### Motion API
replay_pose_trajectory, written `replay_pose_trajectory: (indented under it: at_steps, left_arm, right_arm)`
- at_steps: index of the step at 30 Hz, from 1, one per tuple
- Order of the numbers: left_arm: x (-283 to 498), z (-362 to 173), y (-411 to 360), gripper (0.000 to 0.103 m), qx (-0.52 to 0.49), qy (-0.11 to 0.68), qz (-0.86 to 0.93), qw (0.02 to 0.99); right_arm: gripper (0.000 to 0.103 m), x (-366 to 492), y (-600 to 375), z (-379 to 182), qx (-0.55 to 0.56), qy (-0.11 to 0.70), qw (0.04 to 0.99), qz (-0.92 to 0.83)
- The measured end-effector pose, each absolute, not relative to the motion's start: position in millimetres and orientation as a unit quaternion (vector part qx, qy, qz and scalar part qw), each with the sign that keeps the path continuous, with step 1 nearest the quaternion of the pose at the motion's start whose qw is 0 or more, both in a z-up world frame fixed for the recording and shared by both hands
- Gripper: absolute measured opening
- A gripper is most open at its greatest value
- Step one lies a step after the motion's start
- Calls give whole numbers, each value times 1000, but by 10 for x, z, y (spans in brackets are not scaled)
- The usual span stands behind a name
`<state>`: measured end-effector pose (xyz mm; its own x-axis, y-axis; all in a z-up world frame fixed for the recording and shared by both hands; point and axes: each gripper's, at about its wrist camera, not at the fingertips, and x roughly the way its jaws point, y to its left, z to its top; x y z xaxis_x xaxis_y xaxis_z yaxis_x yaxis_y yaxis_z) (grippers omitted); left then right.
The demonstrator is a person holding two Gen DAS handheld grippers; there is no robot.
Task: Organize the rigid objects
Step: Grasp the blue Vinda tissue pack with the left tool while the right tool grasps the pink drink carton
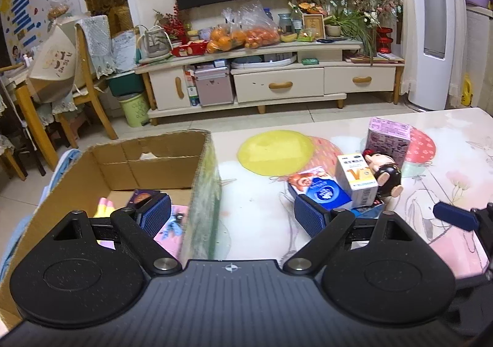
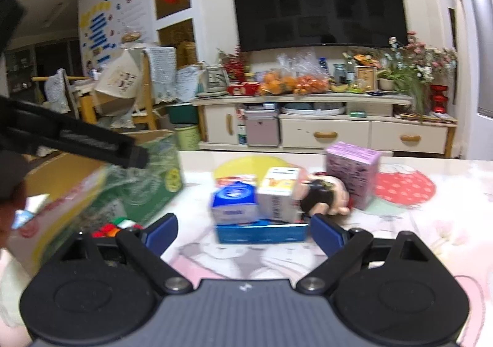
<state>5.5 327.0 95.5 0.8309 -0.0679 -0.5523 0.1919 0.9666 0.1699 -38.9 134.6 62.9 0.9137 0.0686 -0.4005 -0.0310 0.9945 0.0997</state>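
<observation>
Nearest the lens in the left wrist view: left gripper (image 1: pixel 232 217), jaws spread wide, nothing between them, straddling the side wall of the cardboard box (image 1: pixel 203 193). Left blue pad over the box's inside, right pad over the table (image 1: pixel 446 131). Inside the box, partly hidden by that pad: a dark small box (image 1: pixel 144 195), something yellow and pink, too cut off to name.

Right gripper (image 2: pixel 243 231) likewise wide and empty, pads either side of a cluster on the table without touching it. In the cluster: flat blue box (image 2: pixel 262 233) at the bottom, blue-and-white box (image 2: pixel 234 204) and white-and-yellow box (image 2: pixel 279 196) resting on it, doll (image 2: pixel 323 196) lying just beside, its face hidden, pink carton (image 2: pixel 352 173) upright behind. Yellow disc (image 2: pixel 246 164) mostly covered by the cluster.

Right wrist view blurred; print on the boxes unreadable. Red and green thing by the left pad there too smeared to tell.
</observation>
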Motion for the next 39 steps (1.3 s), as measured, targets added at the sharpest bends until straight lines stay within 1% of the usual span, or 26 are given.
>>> replay_pose_trajectory:
  at_steps: [9,19,22,29,34,39]
  left_arm:
    - [104,911,3211,103,84,306,-106,942]
    - [200,824,3054,103,73,321,-126,936]
    - [228,754,2959,103,75,324,-134,933]
    - [454,585,2788,103,63,341,-129,929]
    - [622,498,2719,103,56,346,-122,929]
    - [767,424,2684,103,43,352,-126,927]
  right_arm:
    - [93,-112,940,436,61,213,975,-28]
    - [93,156,425,441,192,205,960,-23]
    - [93,246,279,482,209,196,958,-26]
    - [94,551,49,482,198,194,961,-22]
    - [95,775,7,400,170,211,963,2]
    - [97,892,-4,334,164,210,964,28]
